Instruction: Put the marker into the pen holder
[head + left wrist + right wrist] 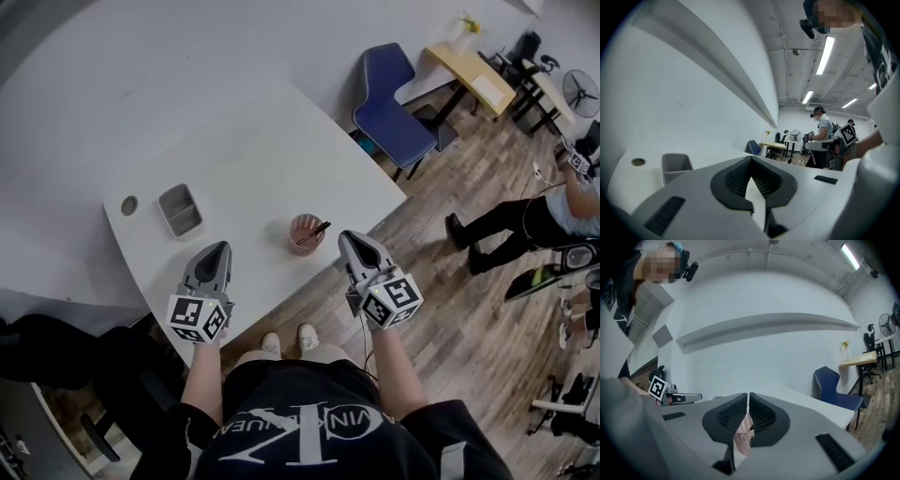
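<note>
A pinkish-brown pen holder stands near the front edge of the white table. A black marker leans in it, its end sticking out to the right. My right gripper hovers just right of the holder, off the table's edge, its jaws shut with nothing between them. In the right gripper view the jaws meet and the holder shows through the gap below them. My left gripper hangs to the holder's left over the table's front edge. Its tips also meet, empty.
A grey tray sits left of the holder, also in the left gripper view. A round hole lies in the table farther left. A blue chair, a yellow table and another person are beyond.
</note>
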The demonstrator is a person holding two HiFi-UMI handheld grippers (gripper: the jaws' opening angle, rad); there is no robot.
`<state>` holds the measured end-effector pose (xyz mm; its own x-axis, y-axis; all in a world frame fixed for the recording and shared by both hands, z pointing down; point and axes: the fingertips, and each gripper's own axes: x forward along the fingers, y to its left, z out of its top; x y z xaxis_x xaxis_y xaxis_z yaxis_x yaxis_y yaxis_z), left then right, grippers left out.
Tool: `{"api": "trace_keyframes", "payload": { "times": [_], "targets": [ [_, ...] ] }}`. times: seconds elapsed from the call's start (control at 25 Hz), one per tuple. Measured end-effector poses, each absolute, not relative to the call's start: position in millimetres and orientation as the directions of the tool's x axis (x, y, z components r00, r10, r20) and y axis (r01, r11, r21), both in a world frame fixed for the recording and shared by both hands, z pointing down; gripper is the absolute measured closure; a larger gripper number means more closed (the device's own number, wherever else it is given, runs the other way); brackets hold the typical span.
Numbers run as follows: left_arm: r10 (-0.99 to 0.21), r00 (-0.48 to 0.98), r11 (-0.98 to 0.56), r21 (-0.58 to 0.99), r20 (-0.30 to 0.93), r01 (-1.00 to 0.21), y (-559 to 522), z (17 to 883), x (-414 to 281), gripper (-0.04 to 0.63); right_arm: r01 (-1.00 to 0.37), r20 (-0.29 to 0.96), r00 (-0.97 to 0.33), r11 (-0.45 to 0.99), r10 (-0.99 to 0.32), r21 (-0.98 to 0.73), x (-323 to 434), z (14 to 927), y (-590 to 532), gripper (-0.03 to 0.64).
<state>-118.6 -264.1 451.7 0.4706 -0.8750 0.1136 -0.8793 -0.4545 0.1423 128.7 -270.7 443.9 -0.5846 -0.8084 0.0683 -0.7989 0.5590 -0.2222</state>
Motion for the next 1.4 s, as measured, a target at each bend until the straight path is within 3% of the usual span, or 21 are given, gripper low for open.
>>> {"api": "trace_keyframes", "payload": {
  "times": [1.4],
  "targets": [
    [-0.885,0.46,-0.45,0.124,0.074,-0.884,-274.7,434.1,-124.3,0.583,-0.817,0.053,-0.559,0.539,-0.827,-0.205,140.8,432.7,-270.3,0.584]
  ]
}}
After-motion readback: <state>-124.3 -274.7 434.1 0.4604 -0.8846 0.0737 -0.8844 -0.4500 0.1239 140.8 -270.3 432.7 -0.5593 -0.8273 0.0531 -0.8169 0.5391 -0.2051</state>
